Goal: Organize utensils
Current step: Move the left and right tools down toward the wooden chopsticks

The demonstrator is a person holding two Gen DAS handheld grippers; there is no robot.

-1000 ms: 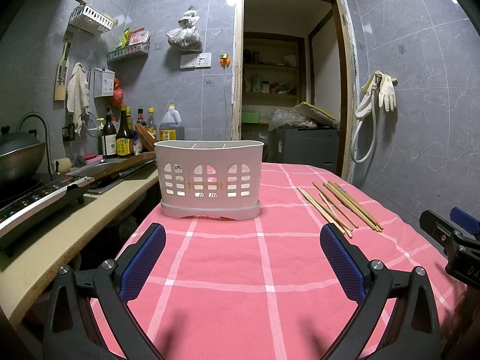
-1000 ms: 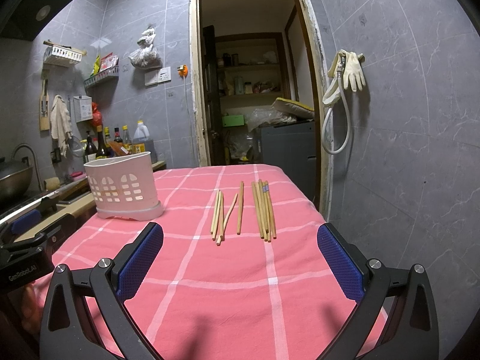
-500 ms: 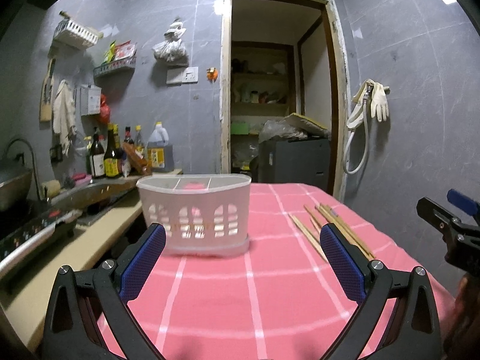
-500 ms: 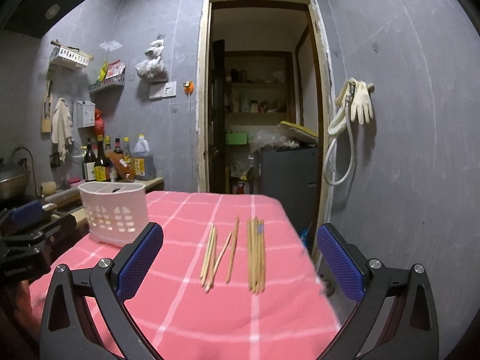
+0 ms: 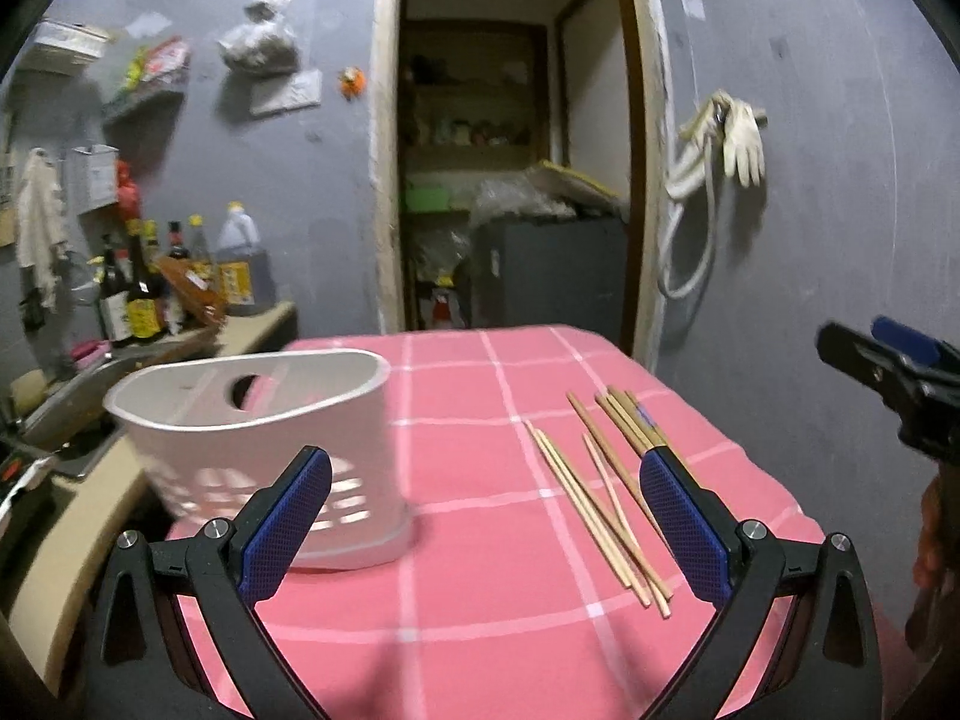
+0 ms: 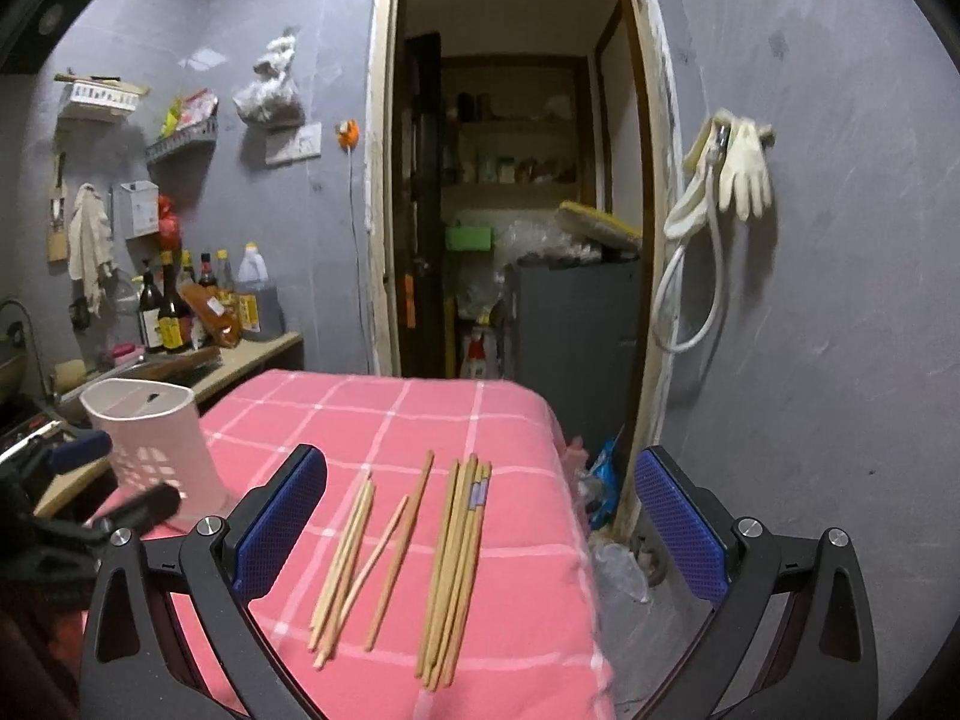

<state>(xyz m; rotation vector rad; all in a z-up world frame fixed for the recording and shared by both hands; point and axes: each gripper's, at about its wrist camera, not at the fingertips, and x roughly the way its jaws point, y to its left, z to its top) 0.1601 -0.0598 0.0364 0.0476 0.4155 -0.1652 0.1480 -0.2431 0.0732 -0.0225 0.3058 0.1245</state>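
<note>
Over the desk (image 6: 384,420) I've swung both wide-open, empty grippers, left gripper (image 5: 486,525) and right gripper (image 6: 480,525), toward the chopsticks (image 6: 456,564); the basket (image 5: 264,456) now sits left; pickup looks next.

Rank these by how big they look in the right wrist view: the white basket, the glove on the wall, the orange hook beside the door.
1. White basket, clearly largest, though it is nearer the camera.
2. Glove.
3. Orange hook, smallest.

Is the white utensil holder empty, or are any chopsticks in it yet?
Apparently empty: nothing sticks up above the rim of the white utensil holder, and the chopsticks all lie on the pink tablecloth.
</note>
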